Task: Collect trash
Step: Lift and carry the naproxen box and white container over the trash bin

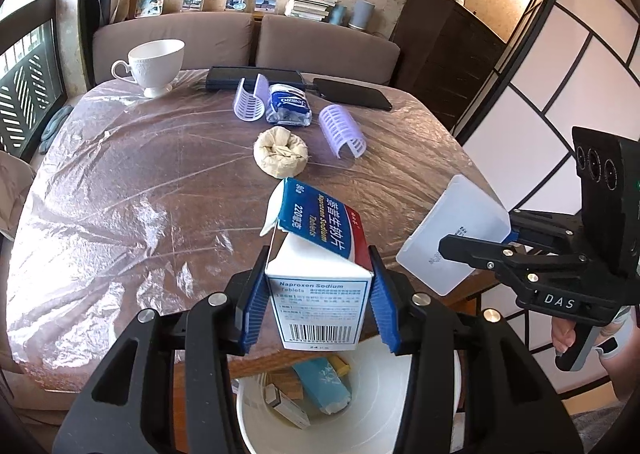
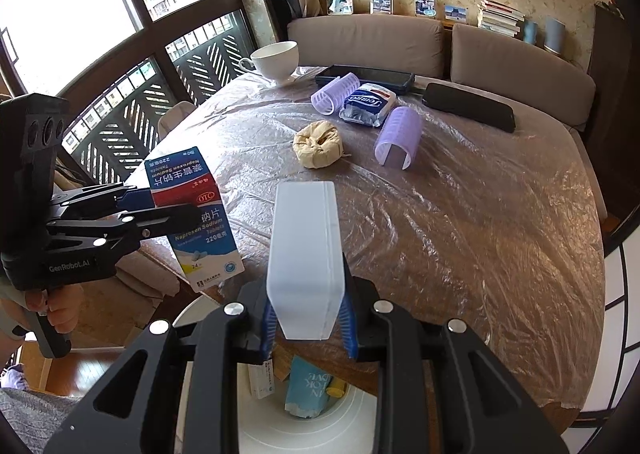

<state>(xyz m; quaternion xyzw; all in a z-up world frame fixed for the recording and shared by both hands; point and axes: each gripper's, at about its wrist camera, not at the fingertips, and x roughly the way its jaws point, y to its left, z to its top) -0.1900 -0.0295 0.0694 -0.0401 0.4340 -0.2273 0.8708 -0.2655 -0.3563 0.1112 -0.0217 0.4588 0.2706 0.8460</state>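
While your left gripper (image 1: 320, 294) clamps the naproxen tablet box (image 1: 320, 254) and your right gripper (image 2: 308, 318) pinches the white plastic case (image 2: 306, 254), releasing off-centre could bounce either off the white bin's (image 1: 420, 386) rim.

We are looking at our own tools: the left gripper (image 1: 320, 300) is showing matte black arms with triangular cut-outs, round silver screws at the joints and blue ribbed pads (image 1: 256, 306) lining its fingers. The right gripper (image 2: 308, 320) is showing the same black frame, silver screws and blue pads (image 2: 349, 324). Seen from the side, each one is carrying a tall black block with three round lenses above a pistol handle. White lettering is reading "DAS" on the right one and "GenRobot.AI" on the left. A grey knitted garment (image 2: 28, 414) is showing low at one edge
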